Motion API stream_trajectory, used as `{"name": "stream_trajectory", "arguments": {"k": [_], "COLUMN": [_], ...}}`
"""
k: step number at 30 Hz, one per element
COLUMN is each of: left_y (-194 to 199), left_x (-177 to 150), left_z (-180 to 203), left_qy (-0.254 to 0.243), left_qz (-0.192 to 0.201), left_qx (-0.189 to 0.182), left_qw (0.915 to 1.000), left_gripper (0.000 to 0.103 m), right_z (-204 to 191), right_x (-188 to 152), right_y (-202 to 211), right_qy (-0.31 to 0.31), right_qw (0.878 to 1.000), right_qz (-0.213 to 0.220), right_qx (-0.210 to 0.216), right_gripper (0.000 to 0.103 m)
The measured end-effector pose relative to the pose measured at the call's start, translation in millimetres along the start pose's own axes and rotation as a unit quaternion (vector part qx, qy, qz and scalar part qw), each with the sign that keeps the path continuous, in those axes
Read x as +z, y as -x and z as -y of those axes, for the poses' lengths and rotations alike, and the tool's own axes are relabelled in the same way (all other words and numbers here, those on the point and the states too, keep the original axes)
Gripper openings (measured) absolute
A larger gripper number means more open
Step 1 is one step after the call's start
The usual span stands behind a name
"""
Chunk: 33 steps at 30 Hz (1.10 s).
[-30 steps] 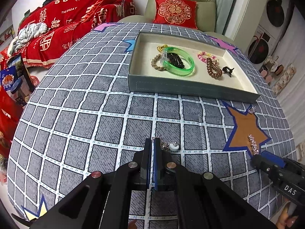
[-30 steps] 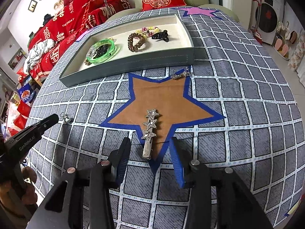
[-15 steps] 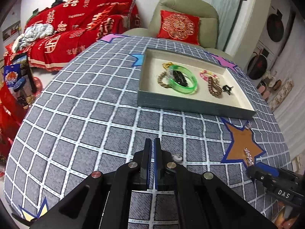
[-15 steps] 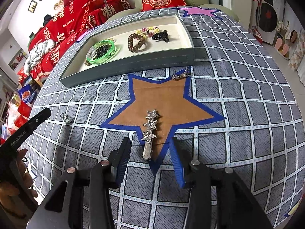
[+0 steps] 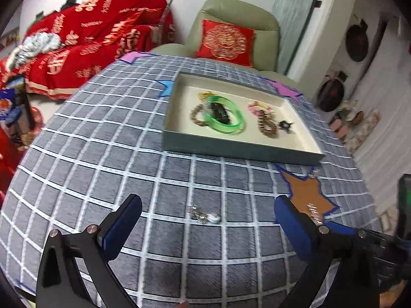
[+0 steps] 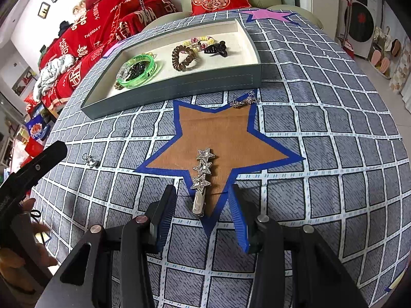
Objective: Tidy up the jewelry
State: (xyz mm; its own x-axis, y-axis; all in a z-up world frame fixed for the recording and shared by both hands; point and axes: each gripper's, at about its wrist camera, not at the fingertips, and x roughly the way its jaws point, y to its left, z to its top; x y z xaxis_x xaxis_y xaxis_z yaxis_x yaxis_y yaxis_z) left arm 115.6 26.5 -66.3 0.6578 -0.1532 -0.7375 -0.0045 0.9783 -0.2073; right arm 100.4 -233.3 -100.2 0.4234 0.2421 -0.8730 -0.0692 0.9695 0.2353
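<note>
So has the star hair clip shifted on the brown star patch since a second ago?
No. In the right wrist view the star hair clip lies on the lower point of the brown star patch, exactly as before.

Broad open tabletop (image 5: 108,154) lies left of the tray (image 5: 231,151); the tray's near wall blocks level passage inward.

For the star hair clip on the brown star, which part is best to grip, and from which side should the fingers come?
Probably the plain metal tail of the star hair clip, coming from above. The clip lies flat and points away from the right gripper, whose open fingers already stand on either side of that narrow tail. The three jewelled stars further along look bumpy and wider, so they likely offer a poorer hold.
</note>
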Motion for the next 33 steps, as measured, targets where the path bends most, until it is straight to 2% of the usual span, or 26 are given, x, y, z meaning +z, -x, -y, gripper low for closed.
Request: {"name": "stream_trajectory", "arguments": {"k": [3, 6, 8, 11, 19, 22, 26, 31, 32, 33], "left_y": [-15.9, -28.7, -37.1, -53.8, -68.2, -71.0, -69.7, -63.2, -59.3, -57.0], "left_x": [4.7, 6.8, 6.3, 8.3, 5.7, 1.4, -4.3, -12.2, -12.2, -12.7], "left_z": [1.9, 2.3, 4.6, 6.2, 16.5, 17.8, 21.9, 24.5, 26.0, 28.6], "left_qy": [-0.012, -0.023, -0.031, -0.022, -0.004, -0.011, -0.027, -0.025, -0.033, -0.039], "left_qz": [-0.015, -0.025, -0.031, -0.058, -0.096, -0.102, -0.106, -0.102, -0.099, -0.096], "left_qx": [0.051, 0.058, 0.076, 0.074, 0.089, 0.108, 0.113, 0.100, 0.095, 0.091], "left_qw": [0.9985, 0.9977, 0.9962, 0.9953, 0.9914, 0.9889, 0.9875, 0.9895, 0.9900, 0.9904], "left_gripper": [0.103, 0.103, 0.103, 0.103, 0.103, 0.103, 0.103, 0.103, 0.097, 0.086], "right_z": [0.6, 1.1, 0.9, -1.2, -3.3, -6.0, -13.7, -21.6, -21.8, -22.5], "right_x": [0.3, 0.4, 0.2, -0.4, 0.4, 1.5, 1.5, -1.2, -1.1, -1.2], "right_y": [0.2, 0.5, 0.4, 0.3, -0.5, -2.0, -4.5, -6.3, -6.7, -6.9], "right_qy": [0.000, 0.001, 0.002, 0.006, 0.007, 0.011, 0.030, 0.058, 0.061, 0.063], "right_qw": [1.000, 1.000, 1.000, 1.000, 1.000, 1.000, 0.999, 0.996, 0.996, 0.996], "right_qz": [0.000, 0.001, 0.001, 0.003, 0.003, 0.003, 0.003, 0.003, 0.003, 0.002], "right_qx": [-0.003, -0.003, -0.004, -0.008, -0.009, -0.014, -0.034, -0.060, -0.063, -0.063], "right_gripper": [0.046, 0.046, 0.046, 0.046, 0.046, 0.046, 0.046, 0.046, 0.046, 0.045]}}
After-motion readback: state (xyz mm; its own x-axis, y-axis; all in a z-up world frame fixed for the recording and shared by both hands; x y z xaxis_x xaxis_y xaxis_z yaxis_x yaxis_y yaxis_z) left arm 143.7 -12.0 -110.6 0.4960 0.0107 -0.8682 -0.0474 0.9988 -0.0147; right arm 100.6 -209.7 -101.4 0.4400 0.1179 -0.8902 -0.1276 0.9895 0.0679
